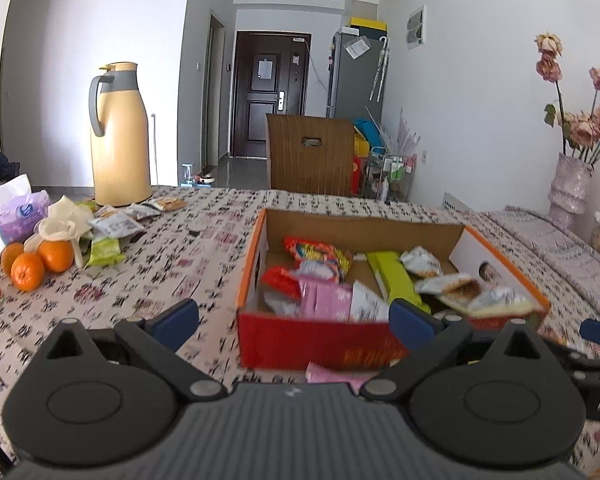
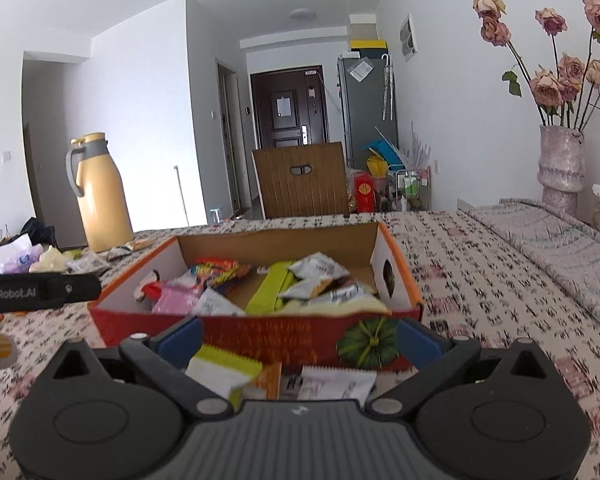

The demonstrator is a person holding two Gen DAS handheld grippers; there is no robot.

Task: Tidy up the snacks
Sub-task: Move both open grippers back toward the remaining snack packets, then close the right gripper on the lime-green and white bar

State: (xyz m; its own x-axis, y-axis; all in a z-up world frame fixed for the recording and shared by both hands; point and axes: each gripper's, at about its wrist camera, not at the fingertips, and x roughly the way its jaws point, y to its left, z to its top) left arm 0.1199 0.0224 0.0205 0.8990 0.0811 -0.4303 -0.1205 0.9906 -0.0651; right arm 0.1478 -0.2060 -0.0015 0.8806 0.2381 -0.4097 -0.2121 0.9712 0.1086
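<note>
Left wrist view: the left gripper (image 1: 294,322) hangs low over a table (image 1: 172,272) covered in a patterned cloth, its two blue-tipped fingers (image 1: 178,322) spread wide apart with nothing between them. Just ahead and slightly right stands an open cardboard box (image 1: 320,344) with a red front and orange rim, already loaded with snack packets (image 1: 324,256) in red, pink, green and silver wrappers. A pink packet (image 1: 324,376) lies on the cloth against the box's near wall, between the fingers and close to the gripper body. Farther off to the left, loose snack packs (image 1: 112,228) sit scattered beside three oranges (image 1: 36,264) and a tall yellow thermos jug (image 1: 118,136). A vase of dried roses (image 1: 570,188) stands at the far right.

Right wrist view: the right gripper (image 2: 298,340) faces the same box (image 2: 260,336) from its near side, fingers likewise held wide apart and gripping nothing. Three packets rest on the cloth between the fingers and the box front: a yellow-green and white one (image 2: 220,370), a small orange one (image 2: 270,380) and a white one (image 2: 332,384). The other gripper's black arm (image 2: 40,290) reaches in from the left edge. A wooden chair (image 2: 300,180) stands beyond the table's far side.
</note>
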